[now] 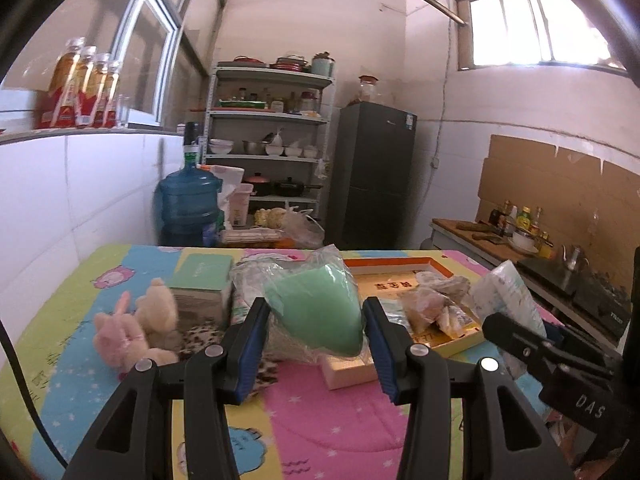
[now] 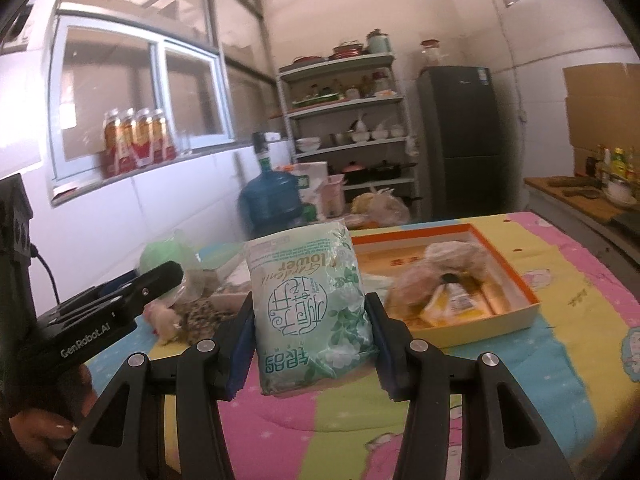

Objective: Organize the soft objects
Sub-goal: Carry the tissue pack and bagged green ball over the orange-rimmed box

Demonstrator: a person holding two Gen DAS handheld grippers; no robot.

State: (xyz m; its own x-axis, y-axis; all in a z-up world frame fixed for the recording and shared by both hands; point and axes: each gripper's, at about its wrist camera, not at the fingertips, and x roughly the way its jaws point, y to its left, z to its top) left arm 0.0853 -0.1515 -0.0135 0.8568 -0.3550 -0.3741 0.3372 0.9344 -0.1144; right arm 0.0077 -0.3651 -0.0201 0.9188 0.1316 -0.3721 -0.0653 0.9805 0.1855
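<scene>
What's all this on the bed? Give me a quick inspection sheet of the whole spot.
Surface: cartoon quilt, colourful.
Job's things: green bagged sponge in left tongs; tissue pack in right tongs; plush toys lying on quilt.
Clutter: orange-rimmed box holding bagged items; green box.
Grippers: both tongs clamped on their loads.
Cables: black cable at left tongs.
Surroundings: shelf rack, fridge, water jug.

You can read "GenRobot.AI" on the left gripper (image 2: 120, 300) body. "DAS" marks the right gripper (image 1: 560, 368); the tissue pack (image 2: 310, 312) says "flower".
</scene>
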